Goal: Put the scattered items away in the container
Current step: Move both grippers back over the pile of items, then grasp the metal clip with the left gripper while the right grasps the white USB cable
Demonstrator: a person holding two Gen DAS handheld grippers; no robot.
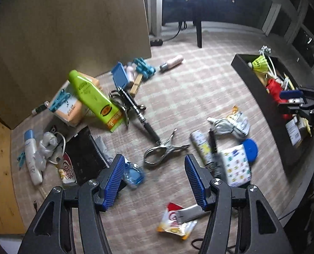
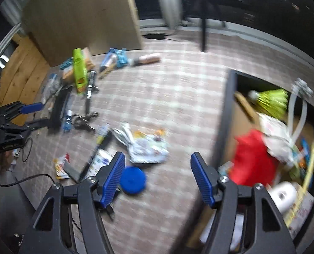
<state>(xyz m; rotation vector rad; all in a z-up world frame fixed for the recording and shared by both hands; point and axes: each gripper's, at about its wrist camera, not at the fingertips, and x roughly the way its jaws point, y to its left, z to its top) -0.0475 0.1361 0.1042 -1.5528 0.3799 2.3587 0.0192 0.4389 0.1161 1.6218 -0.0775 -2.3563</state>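
Observation:
Scattered items lie on a checked cloth: a green bottle (image 1: 94, 100), a black pen (image 1: 141, 116), a metal clip (image 1: 164, 150), a blue lid (image 1: 250, 149), a patterned packet (image 1: 236, 167) and a snack sachet (image 1: 175, 222). My left gripper (image 1: 153, 181) is open and empty above the cloth, just short of the metal clip. The black container (image 1: 260, 103) at the right holds a red item (image 2: 252, 158) and a yellow shuttlecock (image 2: 271, 100). My right gripper (image 2: 158, 175) is open and empty beside the container's left wall (image 2: 227, 114), with the blue lid (image 2: 133, 180) by its left finger.
A large cardboard panel (image 1: 68, 33) stands at the back left with an orange packet (image 1: 74, 110) and blue pegs (image 1: 145, 67) at its foot. A white tube (image 1: 32, 158) and a black case (image 1: 85, 154) lie at the left. A chair leg (image 1: 199, 33) stands behind.

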